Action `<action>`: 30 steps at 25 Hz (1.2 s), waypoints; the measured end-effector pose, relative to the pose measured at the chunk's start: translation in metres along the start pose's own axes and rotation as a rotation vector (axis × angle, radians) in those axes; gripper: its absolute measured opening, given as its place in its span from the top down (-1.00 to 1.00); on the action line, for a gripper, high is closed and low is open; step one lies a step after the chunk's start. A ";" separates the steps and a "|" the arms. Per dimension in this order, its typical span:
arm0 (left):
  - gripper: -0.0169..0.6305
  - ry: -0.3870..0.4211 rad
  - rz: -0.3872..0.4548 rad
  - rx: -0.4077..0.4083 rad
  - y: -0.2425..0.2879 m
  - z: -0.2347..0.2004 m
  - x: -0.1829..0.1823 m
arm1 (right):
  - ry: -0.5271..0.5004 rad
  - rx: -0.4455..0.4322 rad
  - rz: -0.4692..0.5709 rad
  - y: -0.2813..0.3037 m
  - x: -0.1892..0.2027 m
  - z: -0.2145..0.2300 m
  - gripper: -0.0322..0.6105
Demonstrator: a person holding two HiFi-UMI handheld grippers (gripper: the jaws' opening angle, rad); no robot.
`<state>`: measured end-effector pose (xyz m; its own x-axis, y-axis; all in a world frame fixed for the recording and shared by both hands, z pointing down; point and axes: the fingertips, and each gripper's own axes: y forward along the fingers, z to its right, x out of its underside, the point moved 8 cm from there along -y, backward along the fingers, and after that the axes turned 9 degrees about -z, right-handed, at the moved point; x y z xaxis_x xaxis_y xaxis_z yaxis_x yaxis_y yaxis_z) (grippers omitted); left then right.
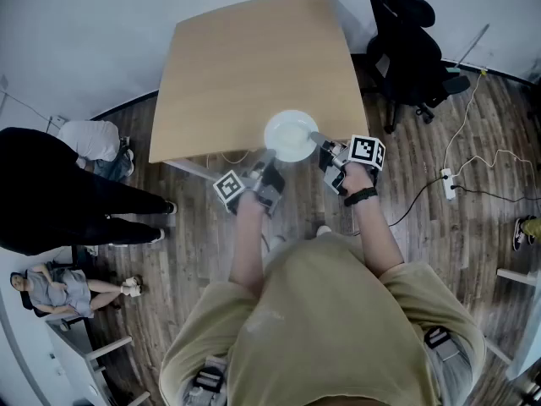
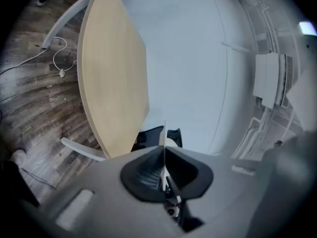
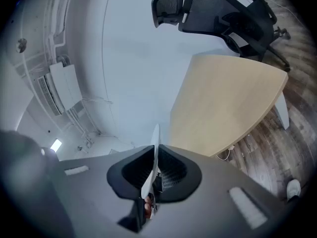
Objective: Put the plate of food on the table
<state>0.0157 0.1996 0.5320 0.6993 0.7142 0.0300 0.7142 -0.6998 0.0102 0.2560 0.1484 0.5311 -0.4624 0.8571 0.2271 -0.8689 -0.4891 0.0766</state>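
A white plate is held level over the near edge of the light wood table. I cannot tell whether it touches the tabletop, and no food on it is discernible. My left gripper is shut on the plate's near-left rim, and my right gripper is shut on its right rim. In the left gripper view the plate shows edge-on as a thin white line between the pads of the left gripper. The right gripper view shows the same thin rim clamped in the right gripper.
A black office chair stands right of the table. A power strip with cables lies on the wood floor at the right. People sit at the left. The tabletop beyond the plate is bare.
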 end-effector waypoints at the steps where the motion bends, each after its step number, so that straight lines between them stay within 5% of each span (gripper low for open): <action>1: 0.92 0.000 0.001 0.001 0.001 0.000 0.001 | -0.001 -0.001 0.000 -0.001 -0.001 0.000 0.81; 22: 0.92 -0.031 0.046 -0.020 -0.006 -0.020 -0.007 | 0.043 -0.009 -0.047 0.021 -0.001 0.025 0.80; 30: 0.92 -0.079 -0.005 -0.045 0.015 -0.038 -0.142 | 0.056 0.089 -0.010 0.135 -0.048 0.030 0.79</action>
<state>-0.0736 0.0870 0.5658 0.6972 0.7152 -0.0492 0.7168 -0.6951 0.0553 0.1661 0.0358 0.5601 -0.4654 0.8683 0.1717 -0.8554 -0.4910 0.1648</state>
